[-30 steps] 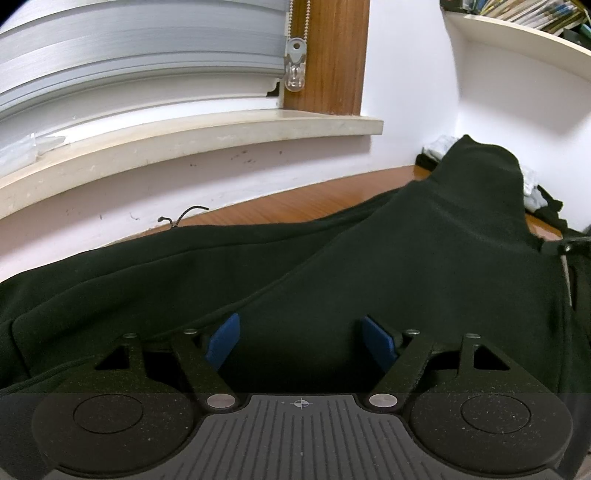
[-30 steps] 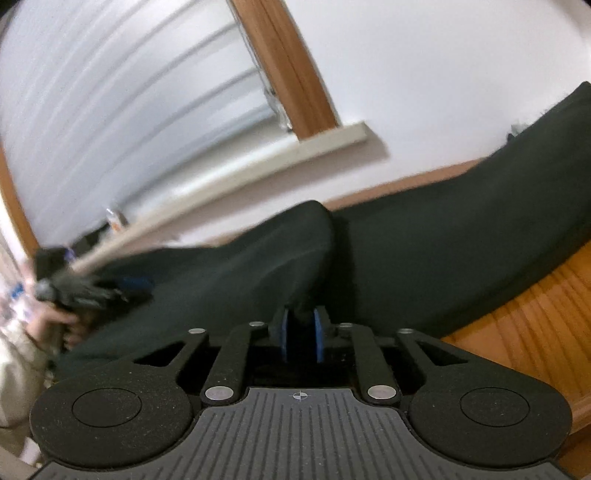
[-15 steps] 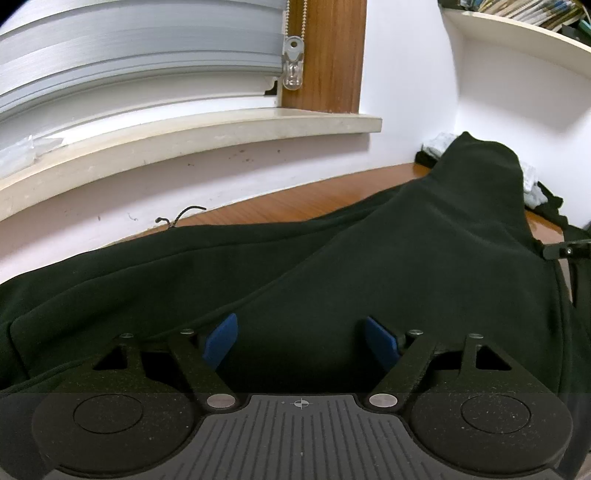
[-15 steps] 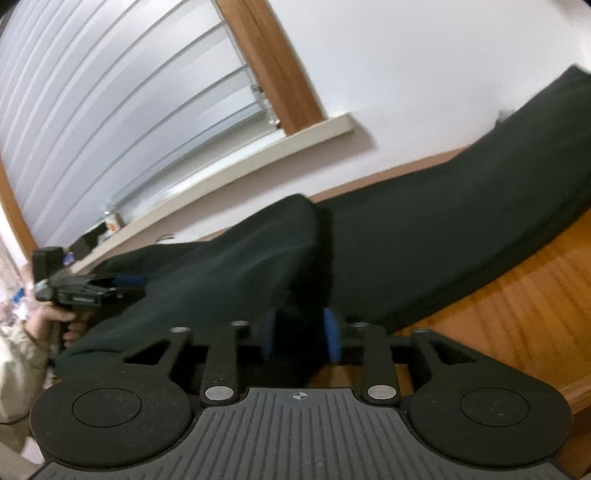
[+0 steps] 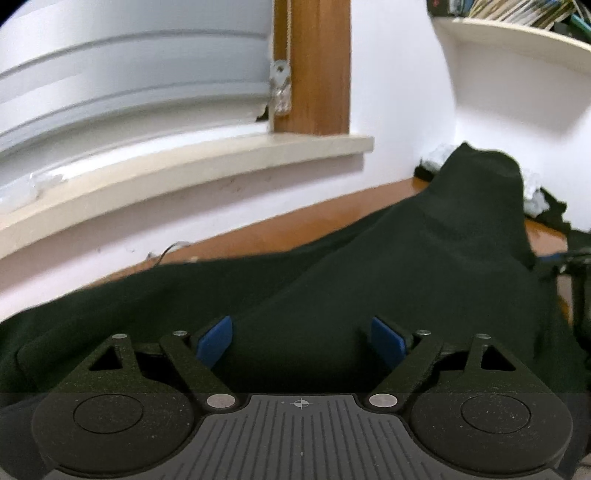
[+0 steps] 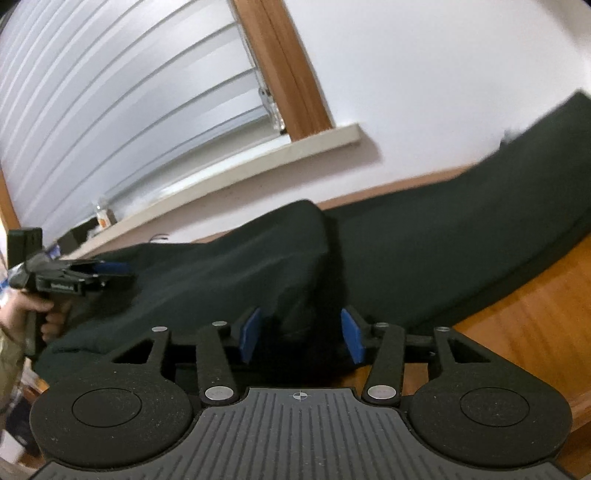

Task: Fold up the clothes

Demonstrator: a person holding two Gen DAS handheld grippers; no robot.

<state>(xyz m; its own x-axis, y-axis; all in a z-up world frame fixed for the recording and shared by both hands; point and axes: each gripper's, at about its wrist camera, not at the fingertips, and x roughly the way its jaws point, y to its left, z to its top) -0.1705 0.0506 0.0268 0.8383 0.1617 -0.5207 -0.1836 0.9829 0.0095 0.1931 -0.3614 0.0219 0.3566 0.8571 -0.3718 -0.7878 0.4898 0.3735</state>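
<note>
A dark green garment (image 5: 406,277) lies spread along the wooden table (image 5: 295,221). My left gripper (image 5: 301,332) hovers low over it. Its jaws stand wide and are still opening, with cloth below them but not pinched. In the right wrist view the garment (image 6: 221,273) rises in a raised fold just ahead of my right gripper (image 6: 301,328). The right jaws are opening, and the fold sits between the blue pads (image 6: 249,334) without being pressed. The left gripper (image 6: 110,269) shows at the far left, held by a person's hand (image 6: 26,310).
A pale window sill (image 5: 184,166), blinds and a wooden frame (image 5: 314,66) run along the wall behind the table. A shelf with books (image 5: 517,33) is at top right, with white crumpled cloth (image 5: 439,153) beneath it. Bare table (image 6: 517,332) lies right of the garment.
The right jaws, shut on the garment's fold a second ago, have come apart and let it go. The left jaws widened a little and the left gripper shifted slightly over the cloth.
</note>
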